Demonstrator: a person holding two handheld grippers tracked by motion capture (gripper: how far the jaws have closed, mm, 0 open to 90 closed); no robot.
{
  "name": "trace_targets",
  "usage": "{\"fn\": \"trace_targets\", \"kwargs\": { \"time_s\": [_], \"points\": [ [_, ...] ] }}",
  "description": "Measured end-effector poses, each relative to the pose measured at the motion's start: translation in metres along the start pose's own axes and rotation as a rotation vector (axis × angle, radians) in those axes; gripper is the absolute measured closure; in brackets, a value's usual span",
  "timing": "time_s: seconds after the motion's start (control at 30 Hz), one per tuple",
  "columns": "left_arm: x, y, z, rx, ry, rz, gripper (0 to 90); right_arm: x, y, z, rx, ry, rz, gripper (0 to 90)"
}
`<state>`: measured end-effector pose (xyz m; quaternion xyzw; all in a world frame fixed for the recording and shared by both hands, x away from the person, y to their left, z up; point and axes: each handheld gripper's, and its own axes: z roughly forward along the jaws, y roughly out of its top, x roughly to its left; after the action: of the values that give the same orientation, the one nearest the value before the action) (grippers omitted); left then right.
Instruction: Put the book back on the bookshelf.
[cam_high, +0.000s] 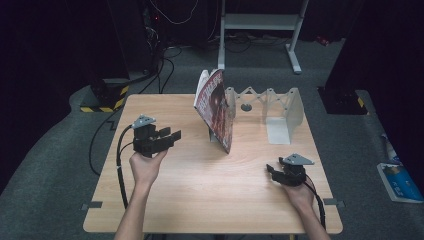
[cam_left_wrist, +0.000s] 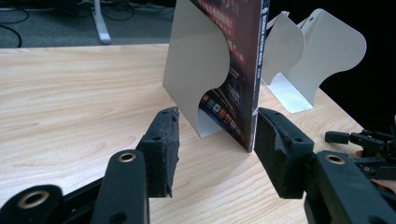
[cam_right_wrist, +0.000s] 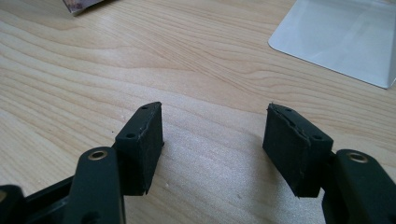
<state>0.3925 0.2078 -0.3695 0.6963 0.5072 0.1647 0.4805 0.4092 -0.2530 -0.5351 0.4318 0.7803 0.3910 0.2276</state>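
Left gripper (cam_left_wrist: 215, 140) fingers apart; magazine (cam_high: 216, 107) (dark red cover) leaning, tilted.

Dark red mag cover (cam_high: 216, 107), white bookend rack (cam_high: 280, 107), black claws (cam_high: 172, 136), light wood-grain table (cam_high: 200, 185)

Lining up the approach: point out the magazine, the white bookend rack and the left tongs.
magazine (cam_high: 216, 107): high view, on its front cover.
white bookend rack (cam_high: 282, 107): high view, on the right end plate.
left tongs (cam_left_wrist: 215, 154): left gripper view, midway between the open fingertips.
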Motion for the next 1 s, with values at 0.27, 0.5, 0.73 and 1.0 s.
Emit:
{"fn": "trace_targets", "kwargs": {
  "time_s": [0.27, 0.5, 0.73, 1.0],
  "points": [
    [0.003, -0.009, 0.001, 0.007, 0.005, -0.022, 50.6, 0.000, 0.000, 0.000, 0.000, 0.000, 0.000, 37.5],
    [0.006, -0.015, 0.004, 0.011, 0.002, -0.035, 50.7, 0.000, 0.000, 0.000, -0.001, 0.000, -0.002, 37.5],
    [0.009, -0.023, 0.008, 0.022, -0.002, -0.054, 50.7, 0.000, 0.000, 0.000, 0.000, 0.000, 0.000, 37.5],
    [0.012, -0.031, 0.010, 0.029, 0.004, -0.061, 50.6, 0.000, 0.000, 0.000, 0.000, 0.000, -0.002, 37.5]
  ]
}}
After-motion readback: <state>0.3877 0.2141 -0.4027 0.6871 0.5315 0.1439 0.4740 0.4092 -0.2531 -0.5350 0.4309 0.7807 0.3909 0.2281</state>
